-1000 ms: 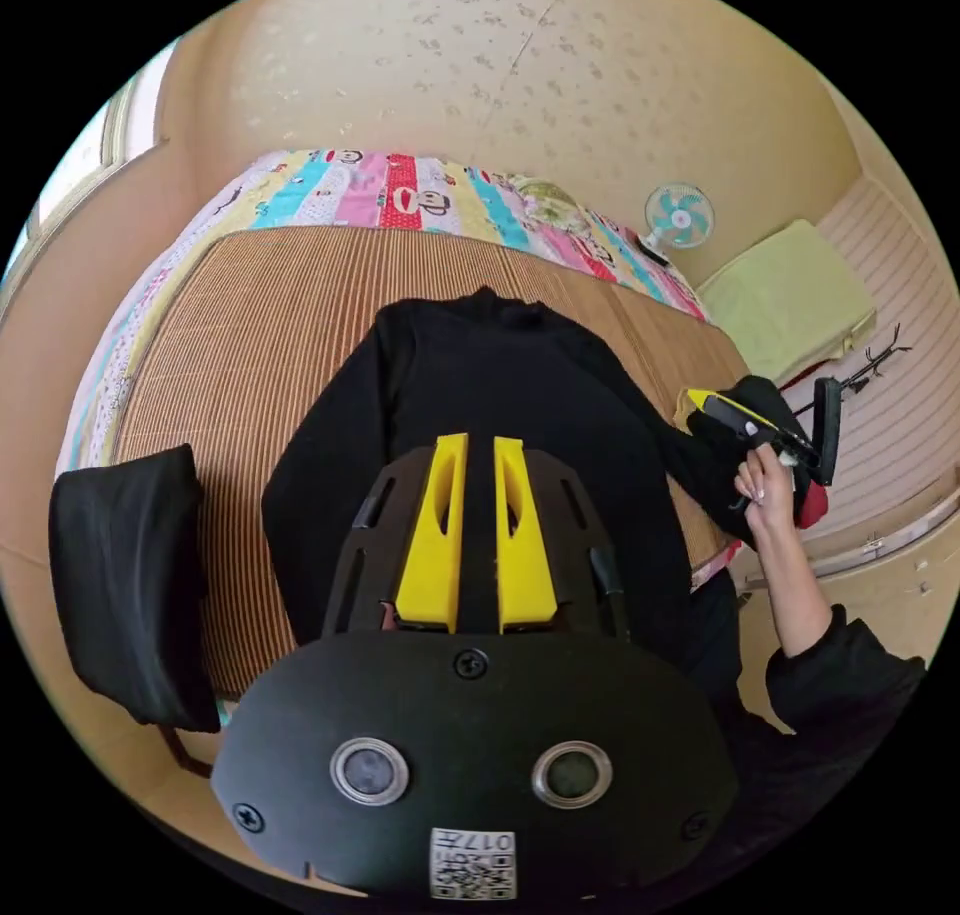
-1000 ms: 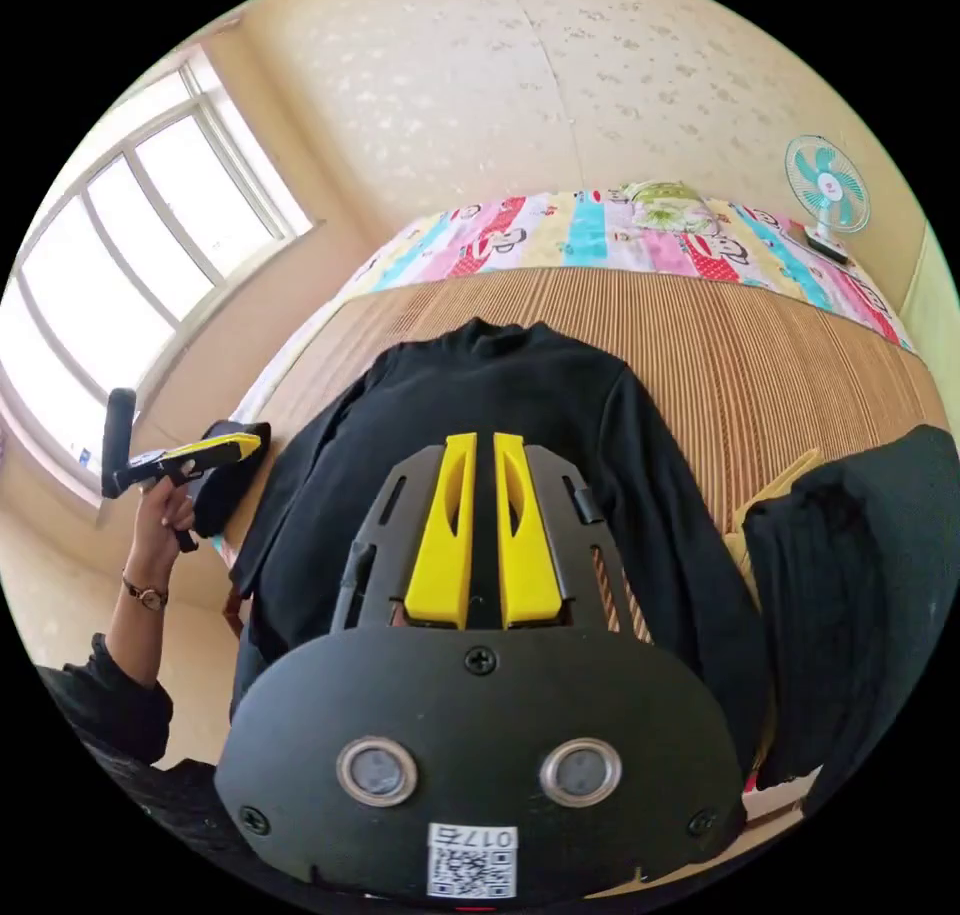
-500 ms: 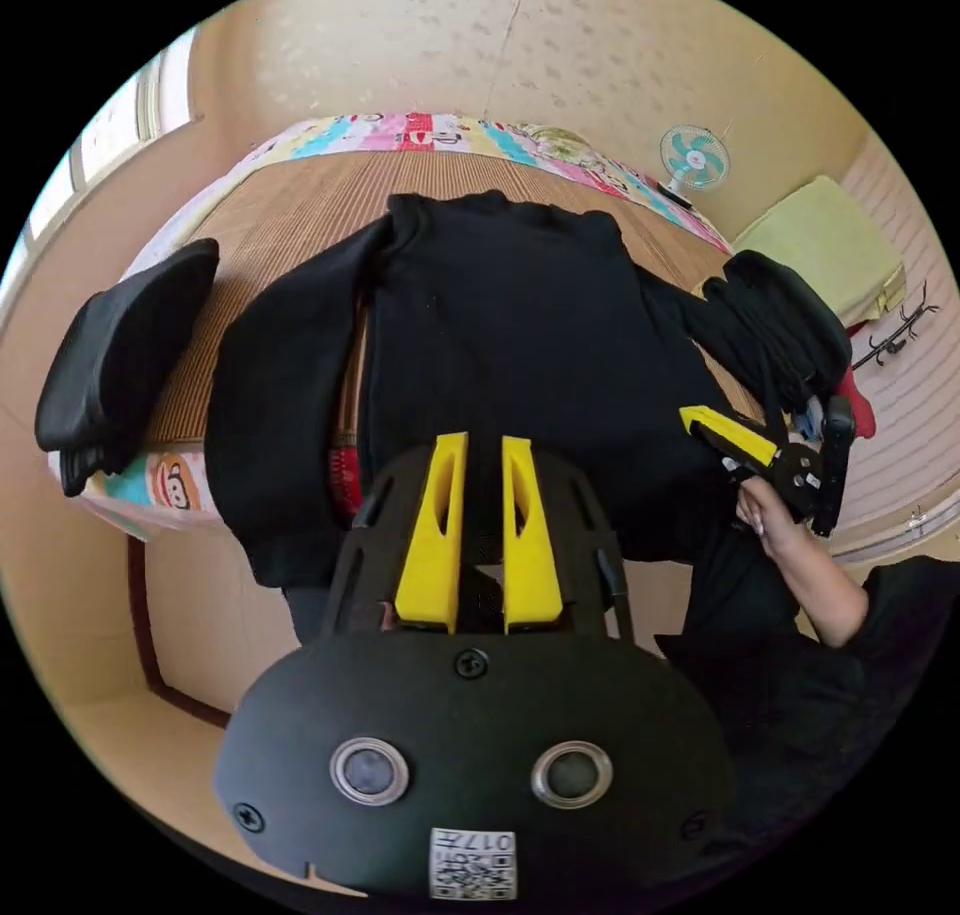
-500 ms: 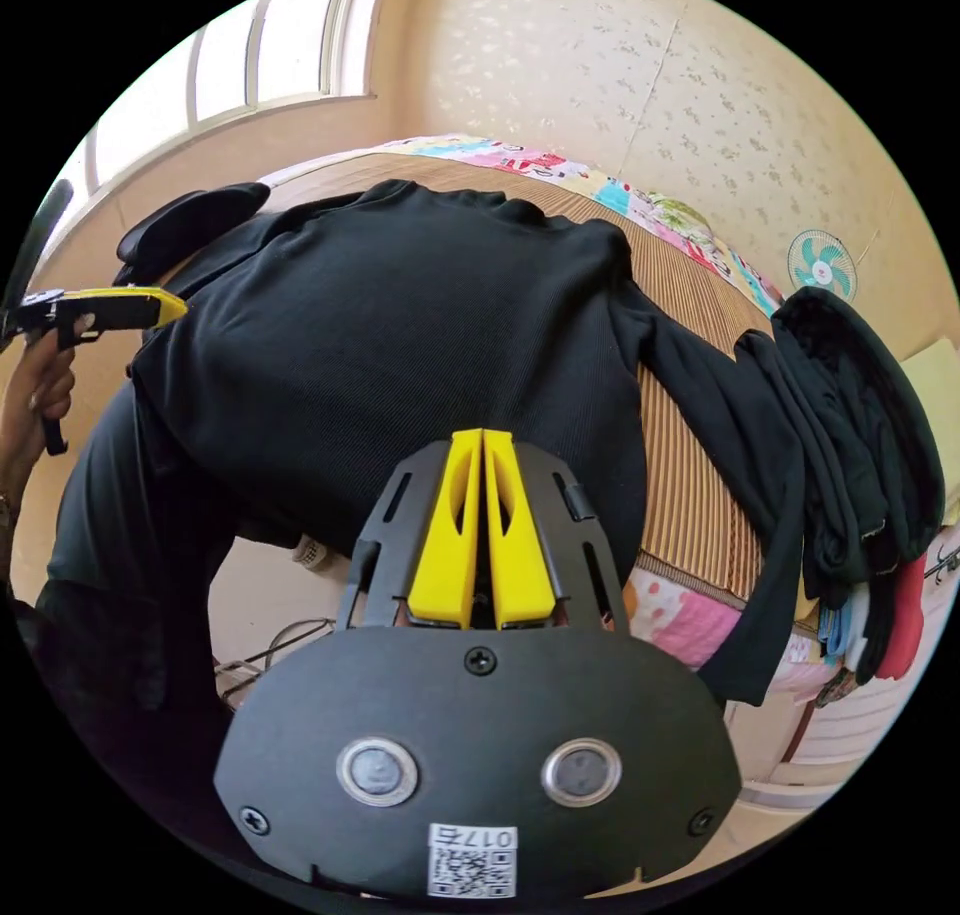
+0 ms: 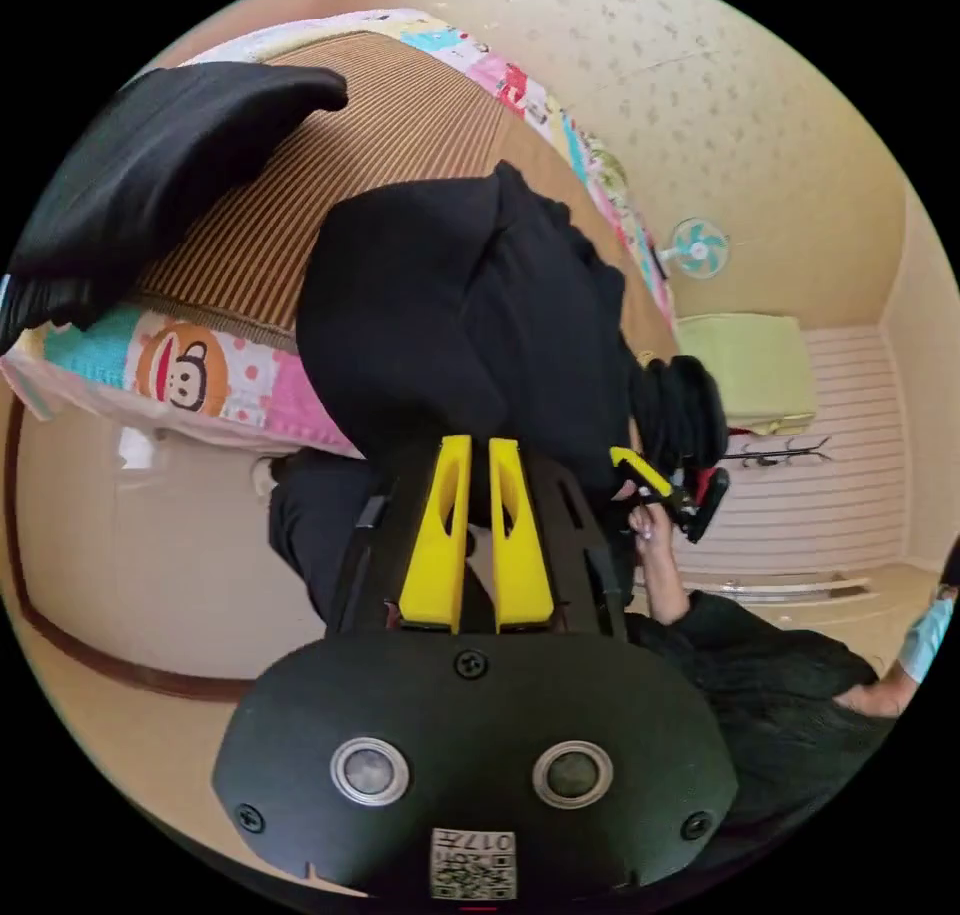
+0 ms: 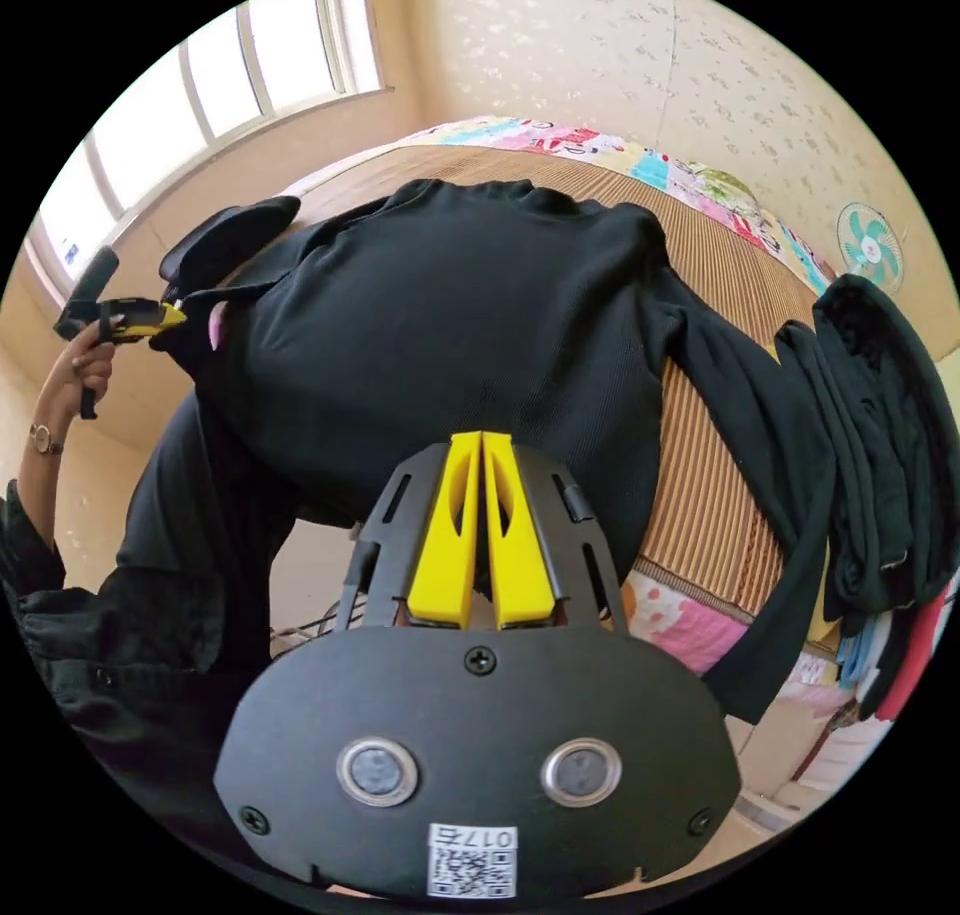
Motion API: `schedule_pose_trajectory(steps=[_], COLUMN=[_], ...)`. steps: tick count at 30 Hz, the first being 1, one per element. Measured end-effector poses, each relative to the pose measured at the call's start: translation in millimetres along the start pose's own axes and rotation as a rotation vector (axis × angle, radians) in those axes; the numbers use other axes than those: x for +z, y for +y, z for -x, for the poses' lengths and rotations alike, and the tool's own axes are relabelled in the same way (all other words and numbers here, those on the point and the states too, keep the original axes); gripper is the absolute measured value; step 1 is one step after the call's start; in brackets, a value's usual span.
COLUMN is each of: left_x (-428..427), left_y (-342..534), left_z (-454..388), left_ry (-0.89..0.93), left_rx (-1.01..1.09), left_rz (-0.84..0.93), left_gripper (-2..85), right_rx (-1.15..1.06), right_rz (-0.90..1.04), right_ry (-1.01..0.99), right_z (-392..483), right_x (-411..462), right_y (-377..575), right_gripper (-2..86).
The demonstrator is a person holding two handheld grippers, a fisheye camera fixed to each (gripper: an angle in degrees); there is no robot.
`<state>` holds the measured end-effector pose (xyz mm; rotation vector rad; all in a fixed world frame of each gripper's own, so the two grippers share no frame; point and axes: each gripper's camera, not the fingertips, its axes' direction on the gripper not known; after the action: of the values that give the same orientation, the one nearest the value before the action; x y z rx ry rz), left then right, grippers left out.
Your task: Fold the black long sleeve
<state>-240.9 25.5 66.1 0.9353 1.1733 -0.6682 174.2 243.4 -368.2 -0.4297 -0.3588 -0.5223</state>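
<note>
Black long sleeve [image 6: 450, 305] lengthwise; collar away (hem overhanging).

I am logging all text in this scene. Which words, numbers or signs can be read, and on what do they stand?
Sticker on the left gripper: a square code with small characters, too small to read.
Second sticker on the right gripper: the same, unreadable.
Bed sheet: cartoon prints, no readable words.

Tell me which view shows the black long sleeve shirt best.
The right gripper view: the black long sleeve shirt lies spread over the striped mat, collar, body and one sleeve hanging off the edge. The left gripper view shows it foreshortened, from the side, a dark mass without clear outline.
</note>
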Motion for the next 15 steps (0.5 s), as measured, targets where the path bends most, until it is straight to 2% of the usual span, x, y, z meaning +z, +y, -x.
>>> schedule_pose_trajectory(steps=[3, 5, 8, 10, 12, 13, 15], left_x=[-55.7, -64.2, -51.0, -39.3, -35.8, -38.0, -52.7], left_y=[-7.8, -17.1, -33.3, -39.8, -43.6, -43.7, -42.8], left_z=[-37.0, -57.4, -78.2, -79.7, -68.1, -63.1, -37.8], left_ry=[0.391, 0.488, 0.555, 0.547, 0.614, 0.651, 0.866], left_rx=[0.180, 0.243, 0.264, 0.228, 0.160, 0.150, 0.172], left_rz=[-0.147, -0.133, -0.050, -0.015, -0.061, -0.088, -0.222], left_gripper=[4.0, 4.0, 4.0, 4.2, 5.4, 6.0, 11.1], right_rx=[-0.102, -0.226, -0.279, -0.355, -0.487, -0.549, -0.480], right_rz=[-0.225, -0.427, -0.572, -0.626, -0.590, -0.569, -0.635], right_ry=[-0.175, -0.390, -0.535, -0.543, -0.447, -0.331, -0.228], right_z=[16.1, 34.1, 53.9, 68.3, 90.0, 100.5, 89.0], right_x=[-55.8, -96.7, -130.1, -142.6, -142.8, -141.5, -151.0], right_y=[10.1, 11.6, -9.4, -29.6, -56.4, -74.4, -102.8], right_gripper=[4.7, 12.8, 16.8, 15.8, 10.0, 7.0, 6.3])
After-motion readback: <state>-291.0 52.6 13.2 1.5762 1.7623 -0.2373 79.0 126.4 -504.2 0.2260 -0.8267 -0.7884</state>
